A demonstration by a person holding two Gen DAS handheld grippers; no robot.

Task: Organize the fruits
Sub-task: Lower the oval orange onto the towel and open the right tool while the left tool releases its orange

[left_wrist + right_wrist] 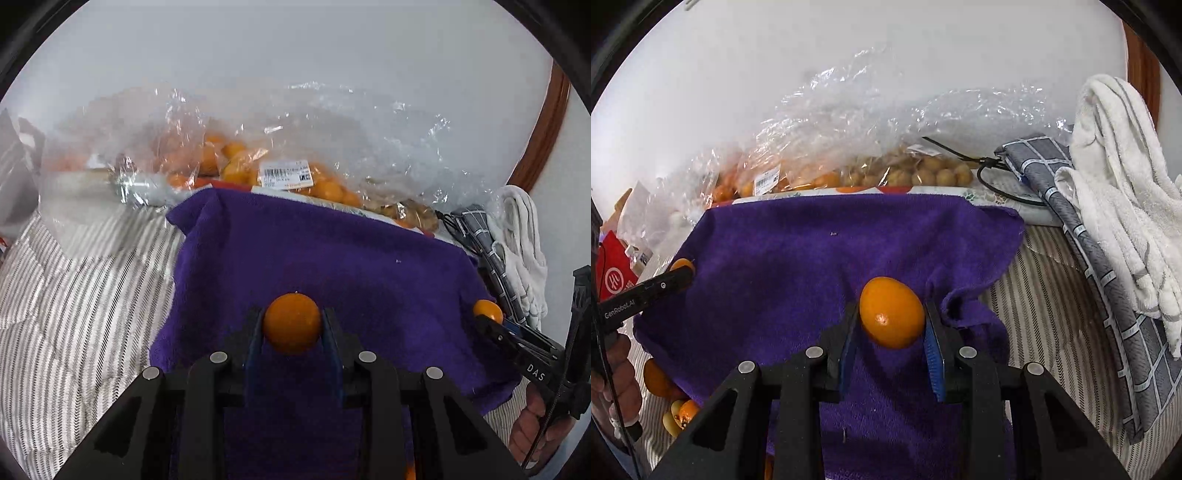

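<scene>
A: What is the left gripper [291, 325] doing?

B: Its two blue-padded fingers [255, 345] are closed partway, one on each side of a round orange fruit [291, 323], touching it. The fruit hangs over the purple towel [332, 251], toward the towel's near edge.

A: And the right gripper [892, 315]?

B: The same: its fingers clamp an oval orange fruit [892, 312] from both sides, over the towel's right part, beside a raised fold at the right edge.

A: Any writing?

B: "GenRobot.AI" runs along the left gripper's arm in the right wrist view, and "DAS" along the right gripper's arm in the left wrist view. A red packet [615, 277] past the towel's left edge bears a white round logo. A white barcode label [286, 175] sits on the bagged fruit; its print is too small to read.

A: How many fruits?

B: Two held, one per gripper. About three more loose ones [661, 380] lie off the towel's near left corner on the striped bedding [74, 295]. The orange fruits in the clear plastic bags [229, 147] beyond the far edge cannot be counted, nor the tan round ones [923, 173] beside them.
</scene>
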